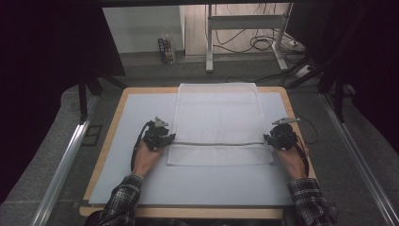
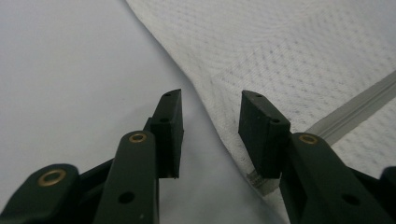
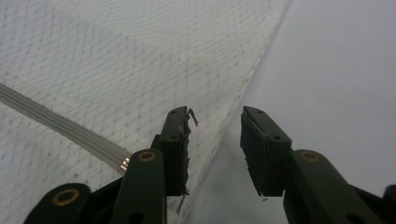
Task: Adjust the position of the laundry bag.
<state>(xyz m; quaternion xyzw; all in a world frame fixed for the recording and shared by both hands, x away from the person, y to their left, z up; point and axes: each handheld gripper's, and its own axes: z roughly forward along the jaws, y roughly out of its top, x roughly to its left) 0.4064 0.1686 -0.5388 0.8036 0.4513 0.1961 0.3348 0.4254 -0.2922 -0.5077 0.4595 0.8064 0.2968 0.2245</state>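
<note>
One pale sheet covering a wood-edged counter [image 1: 106,155]; grey floor, cables and a metal stand beyond. White mesh cloth [image 1: 216,113] flat at centre, long axis running from near edge to far edge, near end folded, grey band across it. Left gripper [image 1: 165,138] at its left edge, fingers [image 2: 169,126] spread astride that edge, not pinching. Right gripper [image 1: 269,139] at the right edge, fingers [image 3: 261,149] likewise spread astride the hem.
</note>
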